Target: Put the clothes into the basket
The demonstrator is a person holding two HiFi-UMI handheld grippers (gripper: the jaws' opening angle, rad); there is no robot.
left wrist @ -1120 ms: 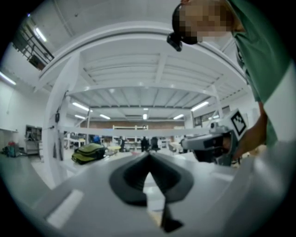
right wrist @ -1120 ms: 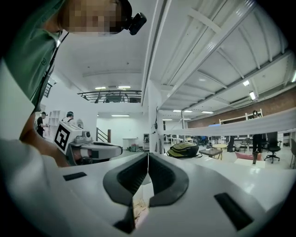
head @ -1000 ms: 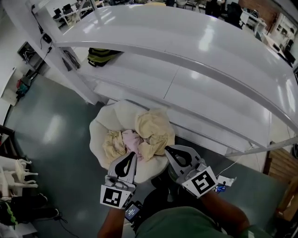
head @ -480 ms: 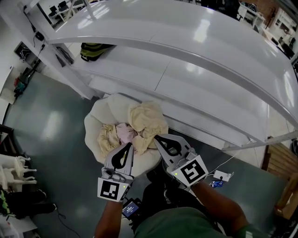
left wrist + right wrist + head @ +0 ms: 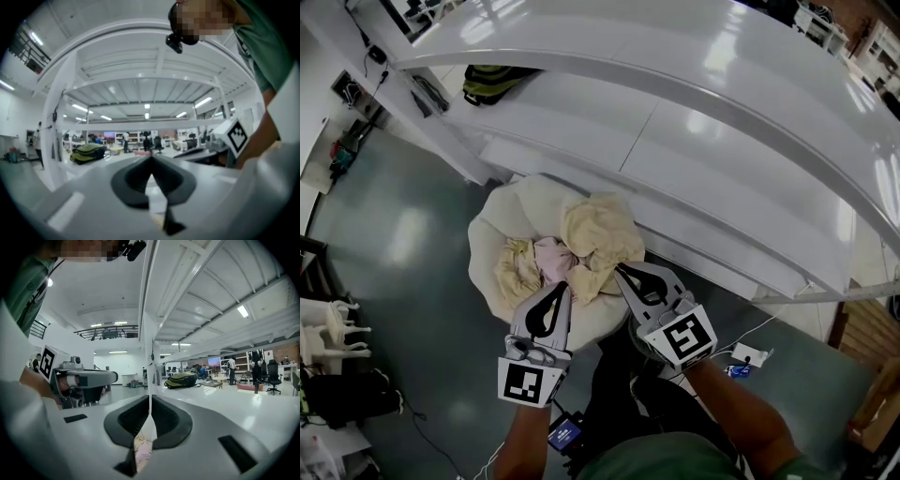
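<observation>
Round cream basket [image 5: 502, 220] on grey floor [image 5: 403, 244], beside white surface [image 5: 722, 84]. Clothes [image 5: 598, 234] heaped inside, draped over rim at 3 o'clock. Left gripper [image 5: 564, 289] at 6 o'clock, jaws closed together. Right gripper [image 5: 620, 273] at 4 o'clock, jaws closed together, tips against the clothes

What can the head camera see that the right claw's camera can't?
Only the head view shows the round white basket and the heap of clothes filling it. Only the right gripper view shows other people standing far across the room. Both show the green backpack, the left claw and a peek of pink cloth.
</observation>
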